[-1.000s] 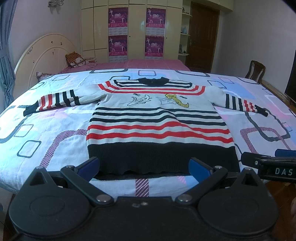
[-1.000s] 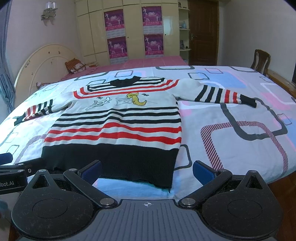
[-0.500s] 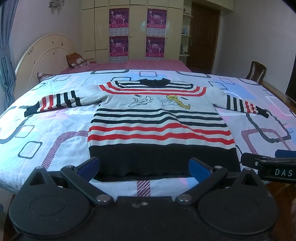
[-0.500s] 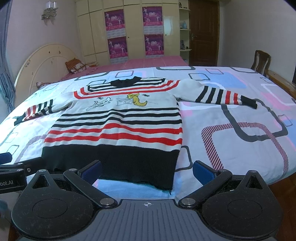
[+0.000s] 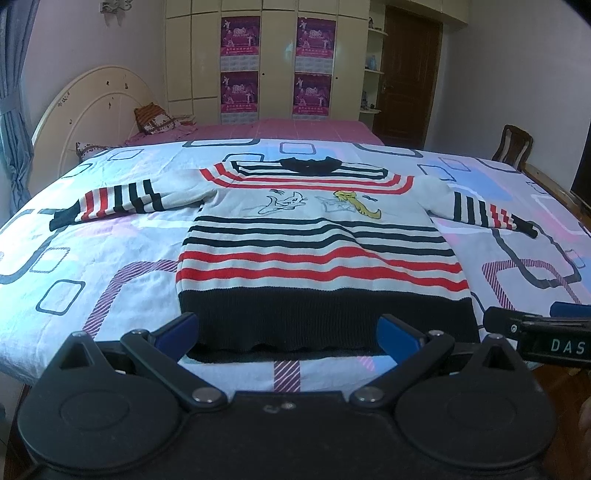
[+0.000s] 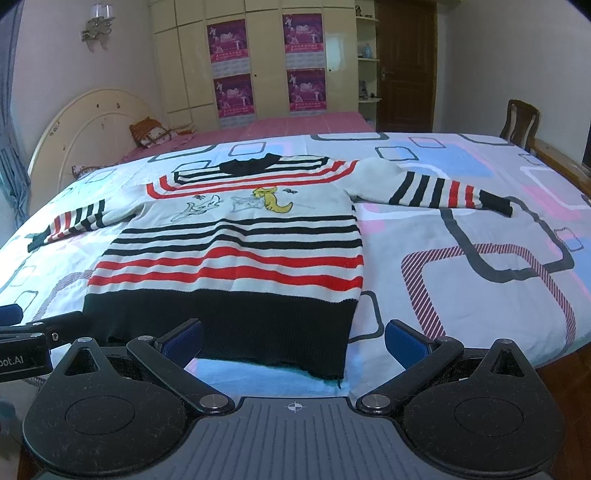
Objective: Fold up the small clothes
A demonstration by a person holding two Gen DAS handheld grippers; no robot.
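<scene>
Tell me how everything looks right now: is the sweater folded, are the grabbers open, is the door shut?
Sweater: not folded, flat on the bed, front up, both sleeves spread out.
Left gripper: open, holding nothing, at the sweater's black bottom edge.
Right gripper: open, holding nothing, at the bottom right corner.
Bed cover: spread out under the sweater.
Door: shut.
Wardrobe: doors shut.
</scene>
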